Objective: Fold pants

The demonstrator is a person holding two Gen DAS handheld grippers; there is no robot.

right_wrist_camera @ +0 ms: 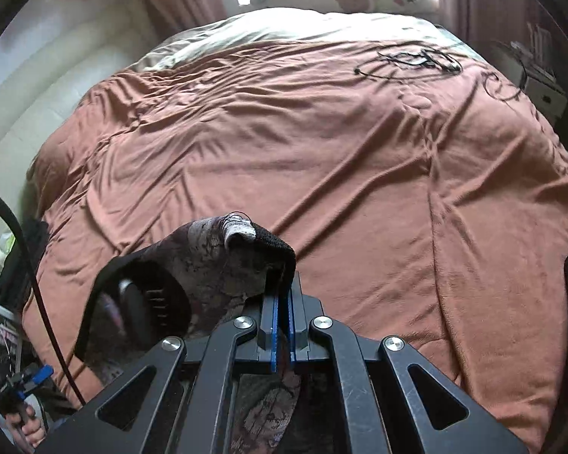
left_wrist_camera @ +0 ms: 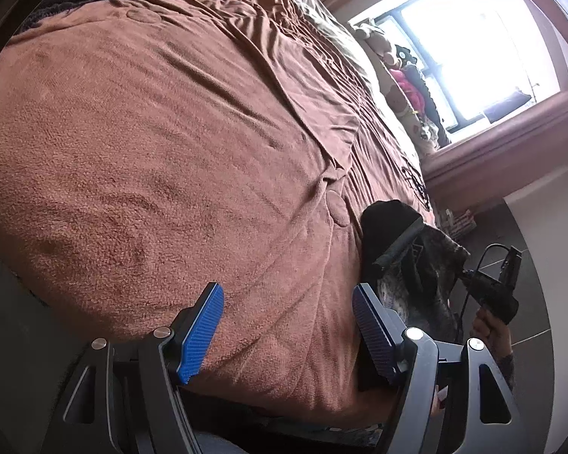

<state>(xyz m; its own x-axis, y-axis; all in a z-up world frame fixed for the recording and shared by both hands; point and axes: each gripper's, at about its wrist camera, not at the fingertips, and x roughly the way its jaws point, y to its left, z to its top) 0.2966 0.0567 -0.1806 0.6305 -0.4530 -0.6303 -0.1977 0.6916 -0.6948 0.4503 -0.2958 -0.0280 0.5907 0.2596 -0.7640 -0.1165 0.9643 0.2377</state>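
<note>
Left tool (left_wrist_camera: 287, 331) at frame bottom is spread wide with nothing in it over the bed (left_wrist_camera: 151, 151), right tool (right_wrist_camera: 283, 310) pinches the bunched patterned pants (right_wrist_camera: 208, 261) at lower centre by one small edge, so risk is fabric slipping out or landing crumpled before the left gets hold.

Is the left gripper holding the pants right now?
No, the left gripper is open over the brown blanket, while the right gripper is shut on the pants.
</note>
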